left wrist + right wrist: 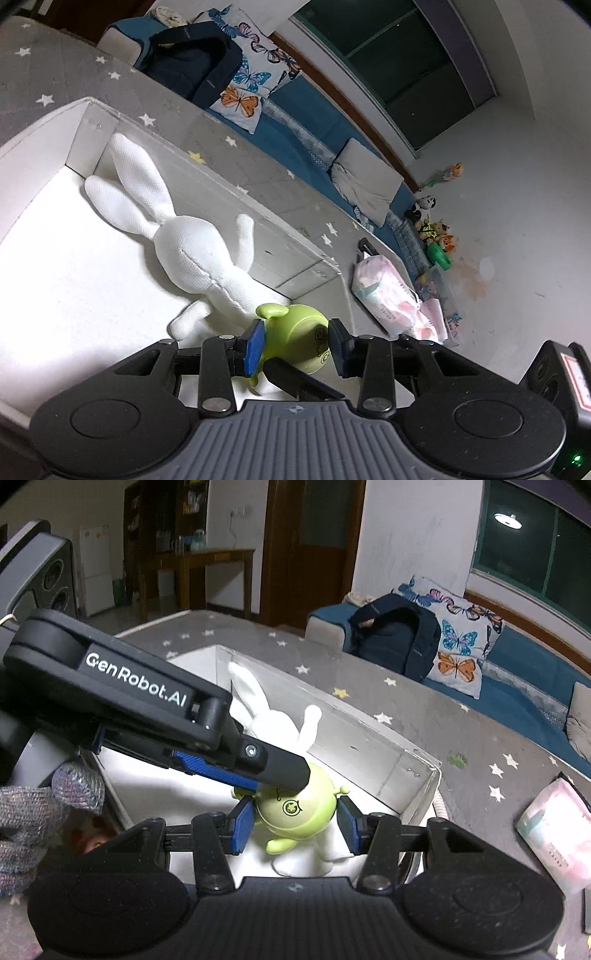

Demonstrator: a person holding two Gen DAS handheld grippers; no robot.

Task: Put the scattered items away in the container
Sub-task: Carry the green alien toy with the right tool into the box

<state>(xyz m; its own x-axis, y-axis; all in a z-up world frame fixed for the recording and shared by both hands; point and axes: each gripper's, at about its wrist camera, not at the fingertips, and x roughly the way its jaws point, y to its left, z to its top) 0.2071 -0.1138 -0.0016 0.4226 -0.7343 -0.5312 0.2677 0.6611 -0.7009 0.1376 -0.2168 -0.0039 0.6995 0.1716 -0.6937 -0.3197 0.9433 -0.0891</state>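
A white plush rabbit lies inside the white open box on the grey star-patterned mat. A green round alien toy sits in the box by the rabbit's legs. My left gripper is open, its blue pads either side of the green toy. In the right wrist view the green toy sits between the open pads of my right gripper. The other gripper's finger reaches in from the left and lies on the toy's top. The rabbit shows behind it in the box.
A pink-white wipes pack lies on the mat right of the box; it also shows in the right wrist view. A blue sofa with butterfly cushions and a dark backpack stands behind. Small toys lie by the wall.
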